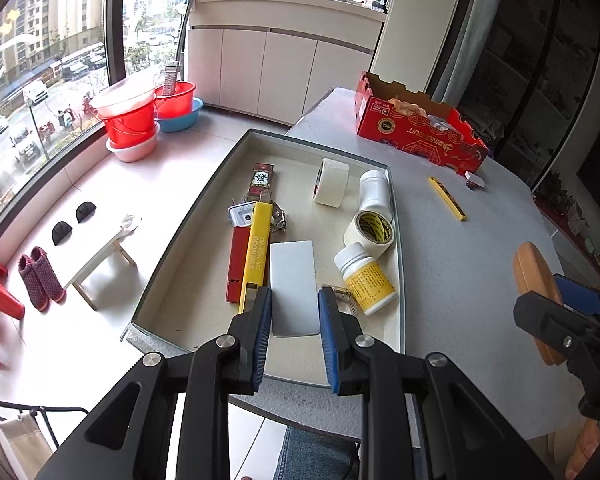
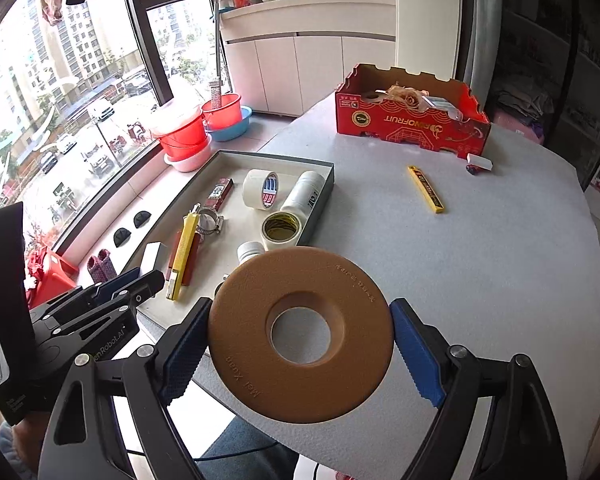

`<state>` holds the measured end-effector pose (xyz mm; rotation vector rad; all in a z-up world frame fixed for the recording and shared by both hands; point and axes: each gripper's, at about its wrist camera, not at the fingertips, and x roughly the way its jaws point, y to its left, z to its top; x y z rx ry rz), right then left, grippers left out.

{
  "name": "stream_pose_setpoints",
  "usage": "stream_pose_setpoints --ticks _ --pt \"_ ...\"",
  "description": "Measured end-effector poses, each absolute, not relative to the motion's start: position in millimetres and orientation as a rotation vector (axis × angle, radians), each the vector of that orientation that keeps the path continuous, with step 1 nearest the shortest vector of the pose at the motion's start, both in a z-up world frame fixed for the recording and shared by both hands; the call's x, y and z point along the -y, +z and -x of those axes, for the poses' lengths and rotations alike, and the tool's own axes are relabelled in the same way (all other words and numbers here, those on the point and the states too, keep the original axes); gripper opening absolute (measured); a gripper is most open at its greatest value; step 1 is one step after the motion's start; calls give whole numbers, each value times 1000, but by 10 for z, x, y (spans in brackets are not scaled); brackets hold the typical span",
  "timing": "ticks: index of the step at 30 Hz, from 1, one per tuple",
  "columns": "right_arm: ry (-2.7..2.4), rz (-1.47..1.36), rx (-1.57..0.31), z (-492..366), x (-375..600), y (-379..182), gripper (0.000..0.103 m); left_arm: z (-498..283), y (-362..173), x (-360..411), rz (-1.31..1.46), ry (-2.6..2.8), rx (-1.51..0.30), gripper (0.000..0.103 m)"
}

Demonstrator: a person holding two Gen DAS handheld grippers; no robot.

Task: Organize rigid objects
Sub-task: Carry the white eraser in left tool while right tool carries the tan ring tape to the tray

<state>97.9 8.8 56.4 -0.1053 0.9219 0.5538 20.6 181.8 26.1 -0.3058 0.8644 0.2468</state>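
Both grippers loaded, carrying toward the tray.

Left wrist: left gripper (image 1: 294,312) jaws narrow, pinching a grey-white slab (image 1: 293,286) between the pads, tray (image 1: 188,236) floor directly beyond them. Right wrist: right gripper (image 2: 300,344) jaws spread wide, clamping a wooden ring (image 2: 236,332) by its rim; tray up-left of the jaws. Step judged: transport. Next needs a free spot among the tape rolls (image 2: 278,229) and bottles.

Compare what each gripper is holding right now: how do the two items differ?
The left gripper pinches a flat grey-white rectangular block; the right gripper spans a tan wooden ring with a centre hole. The block needs narrow jaws, the ring wide ones. Both are rigid and lifted.
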Motion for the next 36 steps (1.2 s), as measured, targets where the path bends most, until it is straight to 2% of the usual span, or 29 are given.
stream_pose_setpoints --ticks 11,36 --pt "612 153 -916 -1282 -566 621 88 -332 242 -2190 332 325 -858 25" --pt "653 169 -1026 -1761 -931 397 88 -708 89 -2182 301 336 -917 25"
